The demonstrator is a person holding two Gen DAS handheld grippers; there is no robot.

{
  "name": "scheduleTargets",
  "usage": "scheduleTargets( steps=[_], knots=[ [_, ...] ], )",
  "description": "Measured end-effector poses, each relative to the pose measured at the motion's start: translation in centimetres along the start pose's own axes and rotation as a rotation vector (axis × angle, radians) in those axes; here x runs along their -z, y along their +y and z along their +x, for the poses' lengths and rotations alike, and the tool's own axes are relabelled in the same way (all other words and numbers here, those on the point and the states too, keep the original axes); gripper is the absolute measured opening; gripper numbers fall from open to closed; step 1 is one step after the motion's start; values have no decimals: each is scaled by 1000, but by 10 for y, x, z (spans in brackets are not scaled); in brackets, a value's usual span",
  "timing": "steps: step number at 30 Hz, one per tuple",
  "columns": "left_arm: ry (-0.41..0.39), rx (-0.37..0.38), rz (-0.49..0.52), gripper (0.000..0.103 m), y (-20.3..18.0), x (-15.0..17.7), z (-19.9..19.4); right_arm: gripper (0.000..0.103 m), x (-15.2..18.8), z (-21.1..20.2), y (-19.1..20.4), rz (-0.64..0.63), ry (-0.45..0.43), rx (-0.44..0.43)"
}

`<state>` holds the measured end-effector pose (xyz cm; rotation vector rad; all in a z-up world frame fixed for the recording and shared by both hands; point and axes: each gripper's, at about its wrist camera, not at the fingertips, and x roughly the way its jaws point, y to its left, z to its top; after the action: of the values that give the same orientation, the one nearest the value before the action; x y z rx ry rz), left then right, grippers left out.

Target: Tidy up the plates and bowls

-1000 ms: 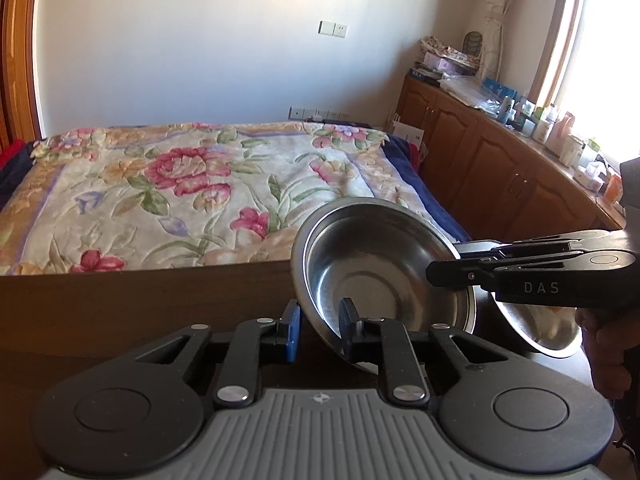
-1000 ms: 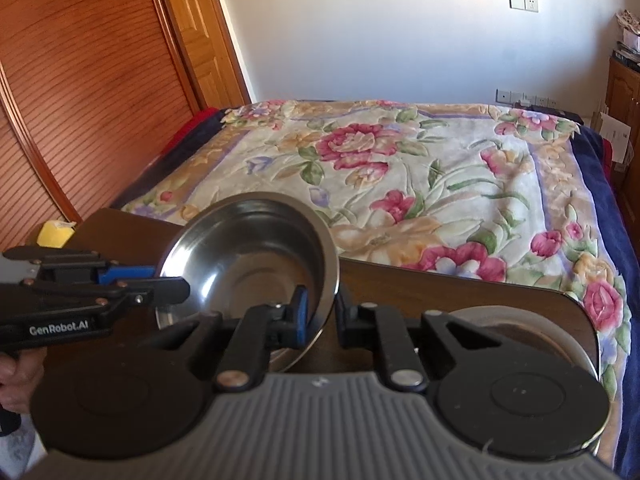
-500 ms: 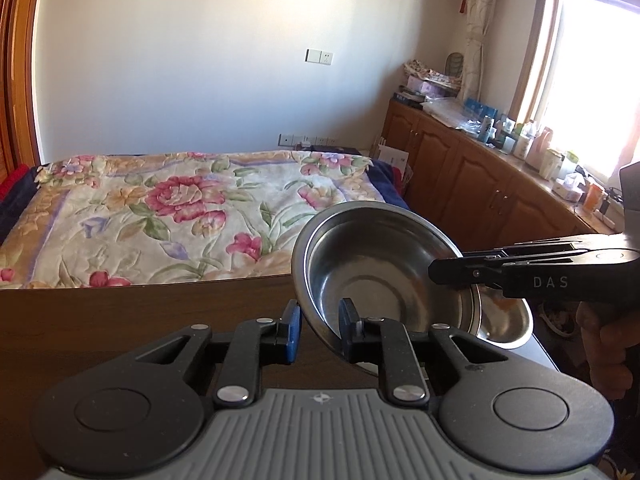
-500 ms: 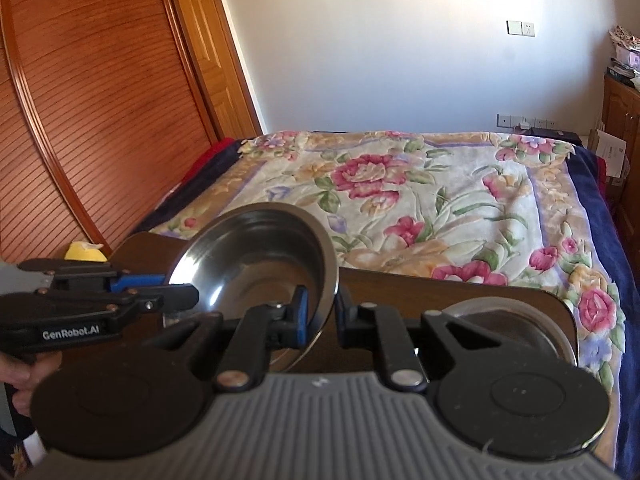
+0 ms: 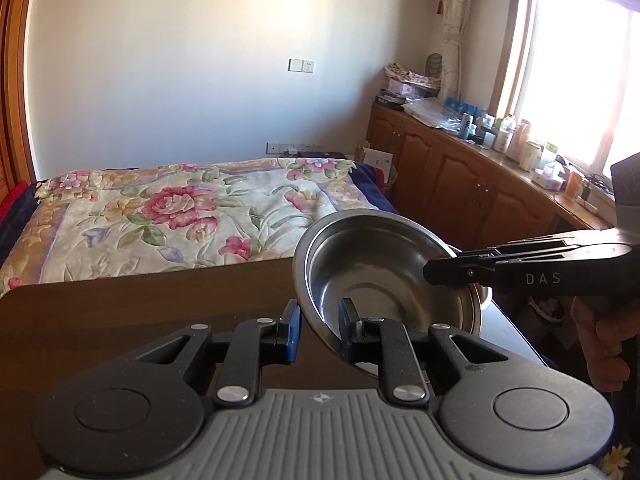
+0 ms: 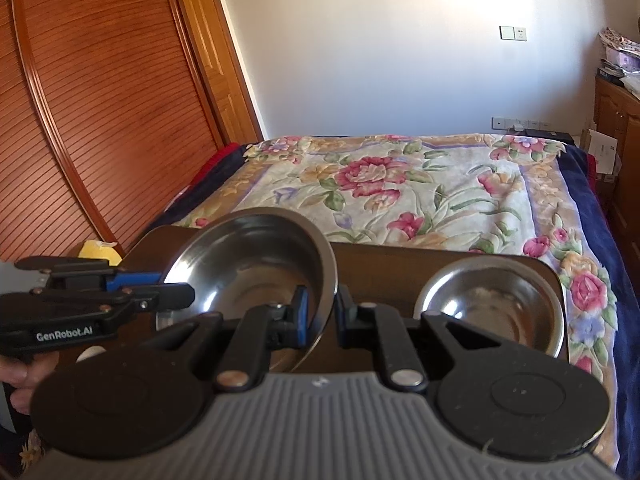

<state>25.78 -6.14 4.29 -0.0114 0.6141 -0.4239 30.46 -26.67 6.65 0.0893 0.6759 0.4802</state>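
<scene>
- Two handheld grippers share one round stainless-steel bowl (image 6: 256, 264), held tilted above the dark wooden bench (image 5: 140, 312): the left gripper (image 5: 319, 330) pinches the rim with its fingers on either side of the steel wall, and the right gripper (image 6: 322, 316) pinches the opposite rim the same way.
- A second stainless-steel bowl (image 6: 492, 308) sits upright on the bench to the right of the held bowl, near the bench's far corner, apart from it.
- Behind the held bowl lies the flower-patterned bed (image 6: 400, 188).
- Step in hand, as I judge it: carrying the held bowl toward the second bowl for stacking.
- The next move calls for levelling the held bowl, centring it over the second bowl, lowering it, then spreading both pairs of fingers; a tilted release could let it slide off.
- Against the frame one second back, both cameras sit higher: more wall shows, the bed looks farther, and in the left wrist view the second bowl is now almost hidden behind the held bowl.
</scene>
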Motion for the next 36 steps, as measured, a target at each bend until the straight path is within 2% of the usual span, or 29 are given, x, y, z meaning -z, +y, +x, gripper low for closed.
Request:
scheduleTargets(
  steps=[9, 23, 36],
  knots=[
    [-8, 28, 6, 22, -10, 20, -28, 11, 15, -22, 10, 5, -15, 2],
    [-19, 67, 16, 22, -28, 51, -61, 10, 44, -57, 27, -18, -41, 24],
    [24, 90, -5, 22, -37, 91, -63, 11, 85, -60, 23, 4, -13, 27]
  ],
)
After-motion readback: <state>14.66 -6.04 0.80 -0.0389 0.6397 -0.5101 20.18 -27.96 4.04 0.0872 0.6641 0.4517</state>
